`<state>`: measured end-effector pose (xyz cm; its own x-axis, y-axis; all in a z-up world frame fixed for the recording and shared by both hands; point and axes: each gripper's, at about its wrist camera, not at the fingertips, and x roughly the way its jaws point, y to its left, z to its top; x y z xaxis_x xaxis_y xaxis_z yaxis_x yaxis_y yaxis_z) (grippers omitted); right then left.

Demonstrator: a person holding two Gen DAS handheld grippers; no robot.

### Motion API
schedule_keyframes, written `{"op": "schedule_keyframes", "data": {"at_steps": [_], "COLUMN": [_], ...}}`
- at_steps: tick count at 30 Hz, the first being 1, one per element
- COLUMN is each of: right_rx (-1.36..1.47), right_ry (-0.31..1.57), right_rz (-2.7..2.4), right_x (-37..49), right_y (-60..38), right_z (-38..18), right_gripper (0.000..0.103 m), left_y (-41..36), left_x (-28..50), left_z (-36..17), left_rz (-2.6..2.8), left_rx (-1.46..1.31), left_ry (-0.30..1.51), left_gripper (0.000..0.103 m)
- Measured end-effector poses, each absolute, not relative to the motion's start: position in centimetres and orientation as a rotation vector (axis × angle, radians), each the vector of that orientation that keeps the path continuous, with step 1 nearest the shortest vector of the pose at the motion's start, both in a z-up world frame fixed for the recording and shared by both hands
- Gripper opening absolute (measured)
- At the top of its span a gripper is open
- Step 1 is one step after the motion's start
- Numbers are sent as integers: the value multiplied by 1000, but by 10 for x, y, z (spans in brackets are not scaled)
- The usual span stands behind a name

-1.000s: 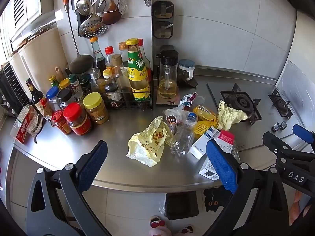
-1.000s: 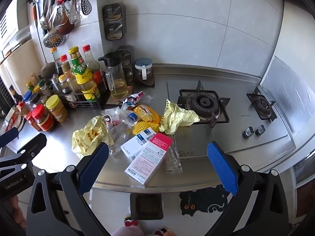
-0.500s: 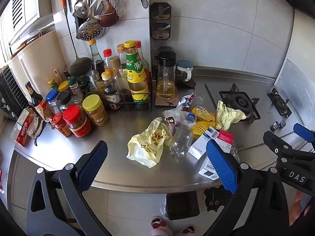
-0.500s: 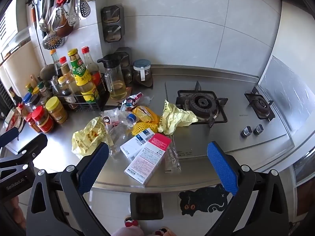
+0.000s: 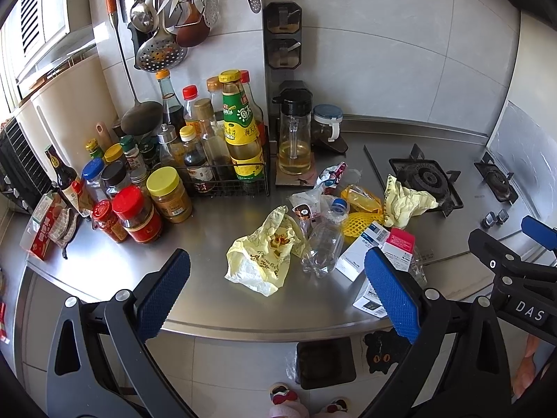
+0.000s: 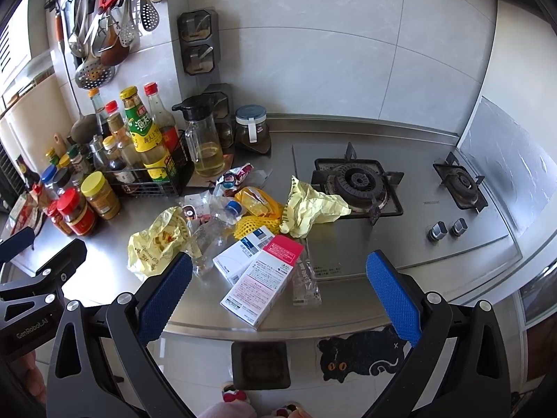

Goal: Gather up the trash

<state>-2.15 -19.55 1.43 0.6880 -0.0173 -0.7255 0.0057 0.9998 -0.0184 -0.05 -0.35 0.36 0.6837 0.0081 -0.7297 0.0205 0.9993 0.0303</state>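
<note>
I hold both grippers above the front edge of a stainless steel kitchen counter (image 6: 348, 306), nothing in either. The left gripper (image 5: 276, 291) has its blue-padded jaws wide apart, as does the right gripper (image 6: 278, 292). The trash lies heaped mid-counter: a crumpled yellow plastic bag (image 5: 264, 254), a clear crushed plastic bottle (image 5: 323, 240), a pink-and-white cardboard box (image 6: 264, 278) and crumpled pale yellow paper (image 6: 310, 209) beside the black gas burner (image 6: 355, 184).

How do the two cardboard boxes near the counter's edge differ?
The pink box has a pink end and pale pink face; the blue box is white with a blue patch. The pink box lies nearer the counter edge and partly overlaps the blue box. Both lie flat among the trash, untouched.
</note>
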Motion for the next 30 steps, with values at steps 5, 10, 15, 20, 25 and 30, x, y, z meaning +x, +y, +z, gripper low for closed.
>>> {"op": "schedule_keyframes", "data": {"at_steps": [5,10,15,20,25,30], "right_rx": [-6,-12,-11,-10,-19,-23], "right_ry": [812,817,817,818,818,820], "right_rz": [-16,-14,-13,-14,-11,-10], "right_x": [-19,-17,-17,-16,-15,-12], "right_y": [-197,-196,-197,-196,-197,-198], "right_z": [14,10,9,9,8,6], "right_gripper": [100,100,100,100,100,100], "left_y": [-3,-6,-4,-5,-6,-8], "left_x": [1,2,4,3,5,5], "left_z": [2,0,0,0,0,-1], "left_rz": [-6,-7,-4,-6,-2,-1], "left_rx": [32,38,33,34,39,42], "left_ry": [817,818,821,822,820,817], "left_gripper": [95,95,95,95,95,95]}}
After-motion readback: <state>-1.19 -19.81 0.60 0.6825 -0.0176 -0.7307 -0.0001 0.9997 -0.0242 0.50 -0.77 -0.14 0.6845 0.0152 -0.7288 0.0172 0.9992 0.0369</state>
